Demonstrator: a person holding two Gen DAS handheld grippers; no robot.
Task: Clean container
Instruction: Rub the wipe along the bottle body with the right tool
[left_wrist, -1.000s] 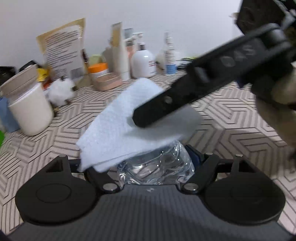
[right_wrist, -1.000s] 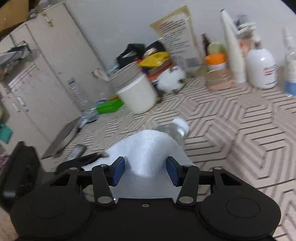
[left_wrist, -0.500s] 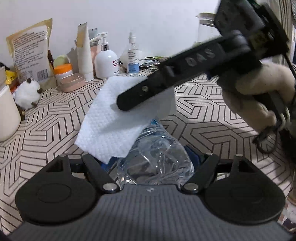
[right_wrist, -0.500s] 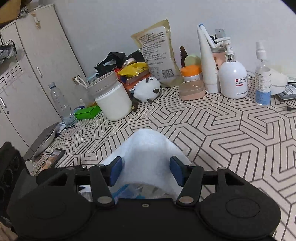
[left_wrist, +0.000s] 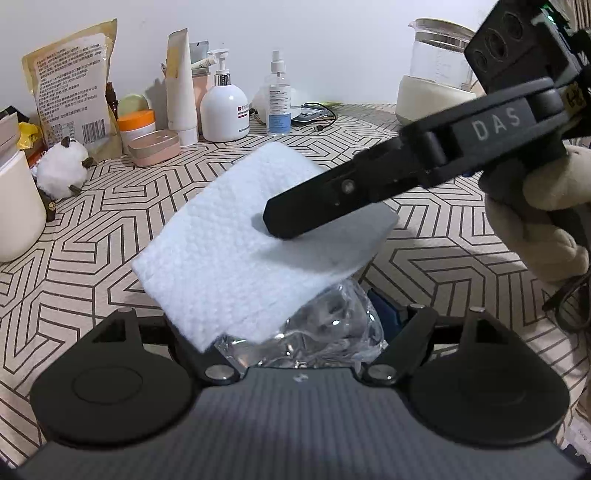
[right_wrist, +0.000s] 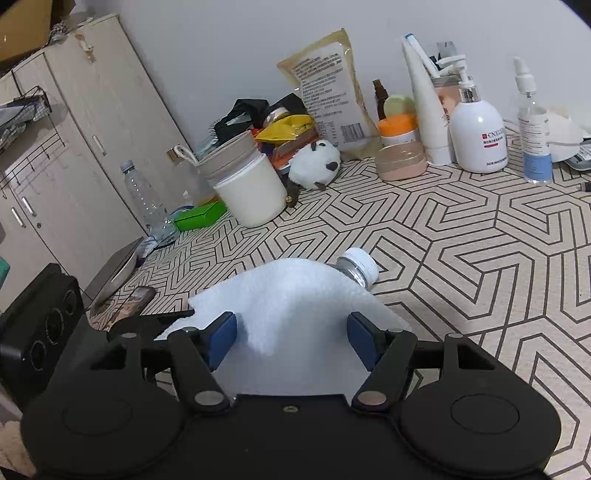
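Left gripper (left_wrist: 295, 325) clamped on clear plastic bottle (left_wrist: 325, 328), white paper towel (left_wrist: 236, 243) draped over it, right gripper (right_wrist: 291, 338) jaws opening, pads straddled towel without pressing it

left gripper (left_wrist: 295, 332): clamped on clear plastic bottle (left_wrist: 325, 332) at 6 o'clock | white paper towel (left_wrist: 240, 251): draped over bottle, centre | right gripper (left_wrist: 284, 225): enters from 2 o'clock, finger over towel, jaws opening | gloved hand (left_wrist: 535, 206): 3 o'clock
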